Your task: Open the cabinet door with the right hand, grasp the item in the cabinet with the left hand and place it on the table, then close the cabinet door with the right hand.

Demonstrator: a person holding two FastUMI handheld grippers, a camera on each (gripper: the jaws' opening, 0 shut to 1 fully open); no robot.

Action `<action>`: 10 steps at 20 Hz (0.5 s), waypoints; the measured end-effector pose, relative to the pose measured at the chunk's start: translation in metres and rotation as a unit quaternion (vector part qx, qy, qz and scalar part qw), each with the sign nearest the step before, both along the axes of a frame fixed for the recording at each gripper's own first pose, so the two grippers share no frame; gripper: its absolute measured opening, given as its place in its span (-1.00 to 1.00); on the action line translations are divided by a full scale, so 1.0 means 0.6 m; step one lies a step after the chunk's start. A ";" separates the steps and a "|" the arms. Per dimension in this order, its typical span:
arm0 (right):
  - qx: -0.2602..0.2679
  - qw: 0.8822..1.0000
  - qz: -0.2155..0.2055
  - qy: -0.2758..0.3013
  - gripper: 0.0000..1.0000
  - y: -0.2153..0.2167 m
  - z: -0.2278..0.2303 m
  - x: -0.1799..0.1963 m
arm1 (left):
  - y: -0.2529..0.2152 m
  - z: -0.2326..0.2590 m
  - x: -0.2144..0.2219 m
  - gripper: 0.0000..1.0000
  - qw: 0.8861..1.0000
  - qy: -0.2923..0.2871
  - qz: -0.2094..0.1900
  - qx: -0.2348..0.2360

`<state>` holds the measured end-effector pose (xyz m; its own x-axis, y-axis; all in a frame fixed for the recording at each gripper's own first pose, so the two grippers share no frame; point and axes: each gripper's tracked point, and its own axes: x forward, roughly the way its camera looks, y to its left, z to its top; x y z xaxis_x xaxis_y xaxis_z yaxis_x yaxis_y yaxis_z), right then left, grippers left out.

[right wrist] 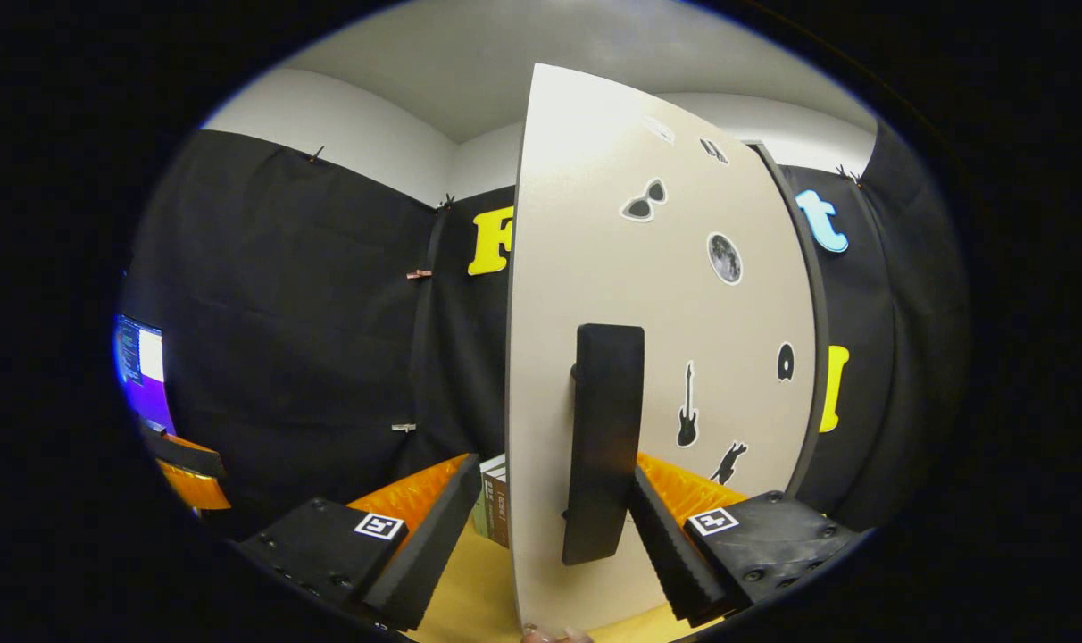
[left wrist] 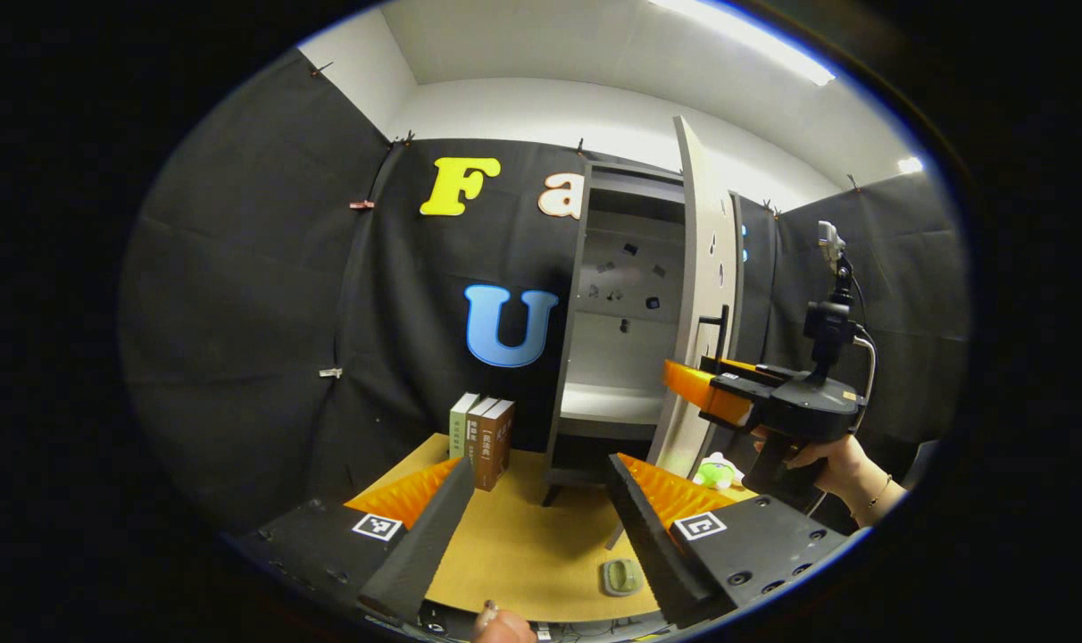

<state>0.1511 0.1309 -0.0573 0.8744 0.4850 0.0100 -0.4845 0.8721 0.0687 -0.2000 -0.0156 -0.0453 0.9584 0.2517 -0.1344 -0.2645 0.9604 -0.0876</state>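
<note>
The cabinet point(left wrist: 586, 295) stands at the back of the table with its pale door point(left wrist: 702, 295) swung well out. Its white shelf point(left wrist: 608, 402) looks bare. My right gripper point(left wrist: 697, 379), held by a hand, is at the door's black handle point(left wrist: 724, 330). In the right gripper view the handle point(right wrist: 605, 446) and the door's edge point(right wrist: 514, 357) sit between the spread fingers of my right gripper point(right wrist: 550, 536), which is open. My left gripper point(left wrist: 541, 527) hovers open over the table with nothing in it. A small grey-green item point(left wrist: 621, 576) lies on the table beside its right finger.
Three books point(left wrist: 483, 438) stand upright left of the cabinet on the yellow-brown table point(left wrist: 523, 545). A green and white soft toy point(left wrist: 718, 469) lies by the foot of the door. A lit screen point(right wrist: 144, 366) glows far left in the right gripper view.
</note>
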 end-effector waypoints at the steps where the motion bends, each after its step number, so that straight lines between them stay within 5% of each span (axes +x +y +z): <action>1: -0.002 1.000 -0.001 -0.002 0.95 -0.003 0.000 0.000 | 0.006 0.002 0.000 0.89 1.000 0.001 0.004 0.004; 10: -0.013 0.998 -0.064 -0.003 0.94 -0.147 0.008 -0.071 | -0.066 0.017 0.055 0.89 0.999 -0.015 -0.043 0.013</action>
